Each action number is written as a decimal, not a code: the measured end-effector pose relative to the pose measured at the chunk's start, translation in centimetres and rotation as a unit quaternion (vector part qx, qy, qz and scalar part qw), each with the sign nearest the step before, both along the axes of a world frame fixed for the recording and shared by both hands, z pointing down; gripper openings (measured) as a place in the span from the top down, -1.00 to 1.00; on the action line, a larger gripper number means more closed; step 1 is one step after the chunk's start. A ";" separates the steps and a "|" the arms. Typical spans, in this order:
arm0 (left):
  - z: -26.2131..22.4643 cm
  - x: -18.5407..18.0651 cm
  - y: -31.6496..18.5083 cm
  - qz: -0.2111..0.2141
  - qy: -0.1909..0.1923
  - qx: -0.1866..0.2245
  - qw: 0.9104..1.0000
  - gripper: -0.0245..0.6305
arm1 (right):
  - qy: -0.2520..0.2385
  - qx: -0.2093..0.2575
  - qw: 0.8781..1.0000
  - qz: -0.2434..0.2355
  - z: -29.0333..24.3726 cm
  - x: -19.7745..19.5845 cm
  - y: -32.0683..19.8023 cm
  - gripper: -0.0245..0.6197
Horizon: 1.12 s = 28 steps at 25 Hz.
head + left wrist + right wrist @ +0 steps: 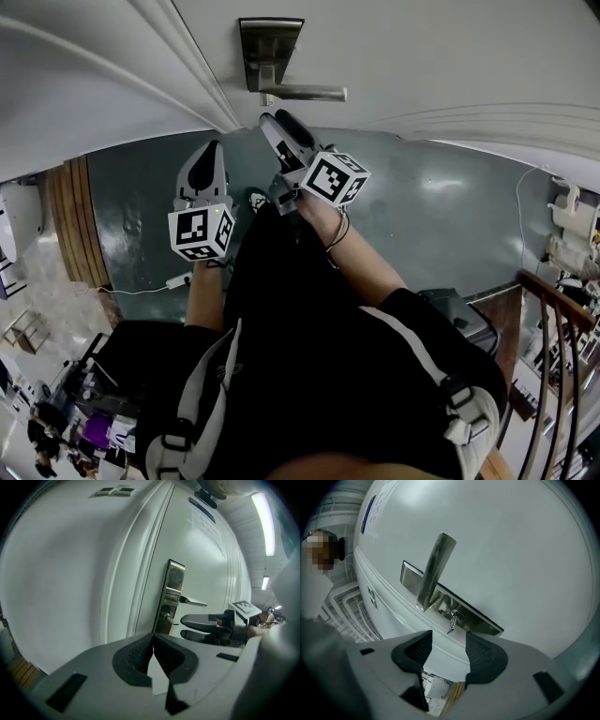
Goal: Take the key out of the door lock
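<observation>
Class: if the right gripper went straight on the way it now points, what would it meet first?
Most likely the key in the lock plate, which sits just ahead of the right gripper, in line with its open jaws. Depth is hard to judge, so it might touch the door first.

The door is showing plain white around the lock plate, which is gleaming brushed silver, as are its handle and the small key. Near the plate, the left gripper and right gripper are showing grey bodies with black ribbed pads, their cubes carrying black square markers on white. Beneath the plate the floor is shining dark grey-green.
</observation>
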<state>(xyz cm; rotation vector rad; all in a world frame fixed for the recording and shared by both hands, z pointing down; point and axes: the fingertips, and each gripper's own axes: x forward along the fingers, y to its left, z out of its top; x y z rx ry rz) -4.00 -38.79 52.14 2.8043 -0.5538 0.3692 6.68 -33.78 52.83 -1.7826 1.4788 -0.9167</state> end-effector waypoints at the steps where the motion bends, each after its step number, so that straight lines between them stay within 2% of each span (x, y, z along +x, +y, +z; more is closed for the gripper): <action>1: 0.2 0.1 -0.2 0.002 0.000 0.000 1.000 0.85 | -0.001 -0.001 1.000 0.002 0.2 0.1 -0.3 0.20; 20: 0.5 1.8 -1.1 0.021 0.003 -0.007 1.000 0.85 | -0.011 -0.005 1.000 0.015 0.6 1.7 -3.1 0.31; 26: 0.5 1.9 -1.0 0.021 0.002 -0.009 1.000 0.85 | -0.064 0.023 0.997 0.026 0.4 1.8 -3.5 0.51; 28: 0.4 1.9 -1.1 0.021 0.002 -0.009 1.000 0.85 | -0.081 0.040 0.996 0.027 0.0 1.6 -3.7 0.64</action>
